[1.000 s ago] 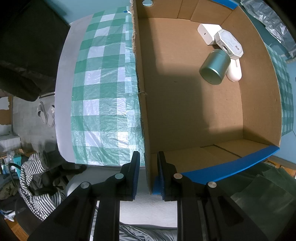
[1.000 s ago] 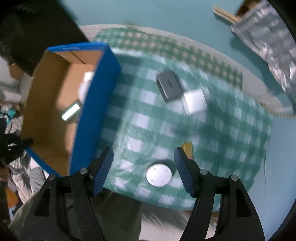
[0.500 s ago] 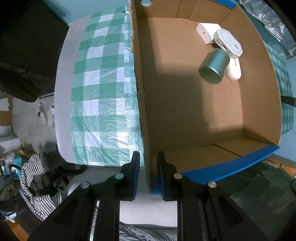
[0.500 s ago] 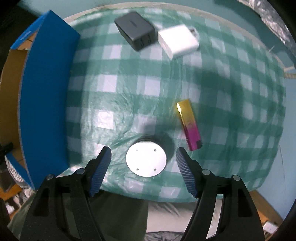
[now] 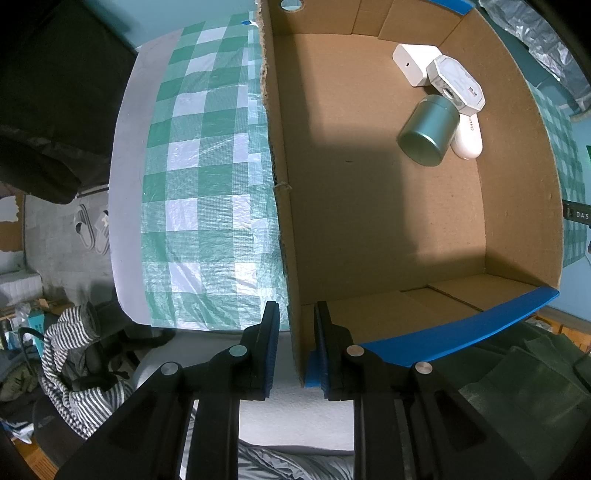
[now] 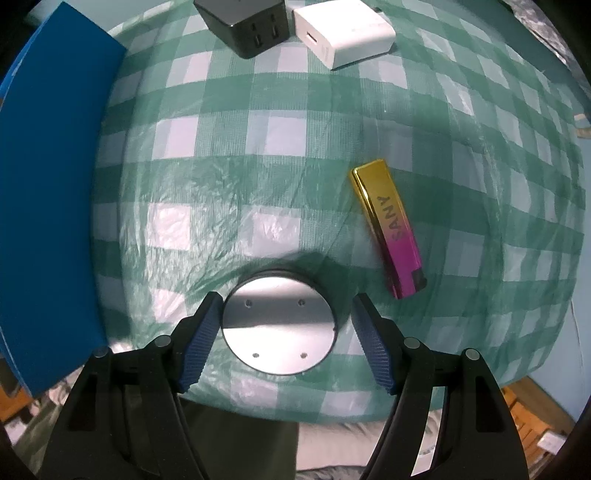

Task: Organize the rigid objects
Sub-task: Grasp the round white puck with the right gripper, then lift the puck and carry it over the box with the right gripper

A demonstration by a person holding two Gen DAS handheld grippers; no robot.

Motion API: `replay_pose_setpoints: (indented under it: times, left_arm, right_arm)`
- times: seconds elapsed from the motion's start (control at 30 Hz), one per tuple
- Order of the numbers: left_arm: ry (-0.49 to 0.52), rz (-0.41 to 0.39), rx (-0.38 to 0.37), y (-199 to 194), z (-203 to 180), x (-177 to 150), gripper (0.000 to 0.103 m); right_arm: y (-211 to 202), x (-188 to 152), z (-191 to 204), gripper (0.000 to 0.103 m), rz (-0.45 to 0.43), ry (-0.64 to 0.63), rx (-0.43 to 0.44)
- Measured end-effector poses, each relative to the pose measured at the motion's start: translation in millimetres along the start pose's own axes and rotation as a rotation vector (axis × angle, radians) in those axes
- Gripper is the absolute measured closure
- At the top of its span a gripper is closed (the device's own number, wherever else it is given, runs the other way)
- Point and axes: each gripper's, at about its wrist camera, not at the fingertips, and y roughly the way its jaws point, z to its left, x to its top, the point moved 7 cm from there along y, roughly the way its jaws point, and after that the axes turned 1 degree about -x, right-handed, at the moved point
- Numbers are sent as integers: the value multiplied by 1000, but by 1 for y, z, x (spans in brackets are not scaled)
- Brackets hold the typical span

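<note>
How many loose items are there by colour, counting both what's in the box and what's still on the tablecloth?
White: 4, namely the box, the octagonal device and the oval piece in the cardboard box, plus the charger on the tablecloth
Green: 1, the tin
Black: 1, the adapter
Silver: 1, the round disc
Gold-to-pink: 1, the lighter
Total: 8

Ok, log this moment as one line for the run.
left tongs: shut on brown cardboard box wall | right tongs: open, straddling round silver metal disc | disc on green checked tablecloth
</note>
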Motion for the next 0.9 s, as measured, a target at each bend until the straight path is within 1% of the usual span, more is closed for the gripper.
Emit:
replay_pose_setpoints:
  times: [0.27, 0.3, 0.37, 0.53, 0.67, 0.73, 0.9]
  left_arm:
    - [-5, 0, -6, 0, 0, 1, 84]
    - [-5, 0, -6, 0, 0, 1, 84]
    - [-6, -1, -5, 0, 1, 1, 84]
    - [-7, -2, -6, 0, 1, 1, 84]
    - [-12, -5, -9, 0, 3, 1, 84]
    - [-13, -6, -10, 0, 4, 0, 84]
    - [-10, -8, -10, 0, 6, 0, 84]
  right_arm:
    - [17, -2, 9, 32, 21, -7, -22]
    - [18, -2, 9, 33, 19, -9, -27]
    - [18, -1, 12, 41, 13, -24, -37]
    - [17, 0, 16, 41, 24, -45, -37]
    - [7, 2, 21, 41, 18, -62, -28]
    - [0, -3, 28, 41, 12, -71, -22]
    - [-23, -1, 38, 41, 0, -95, -18]
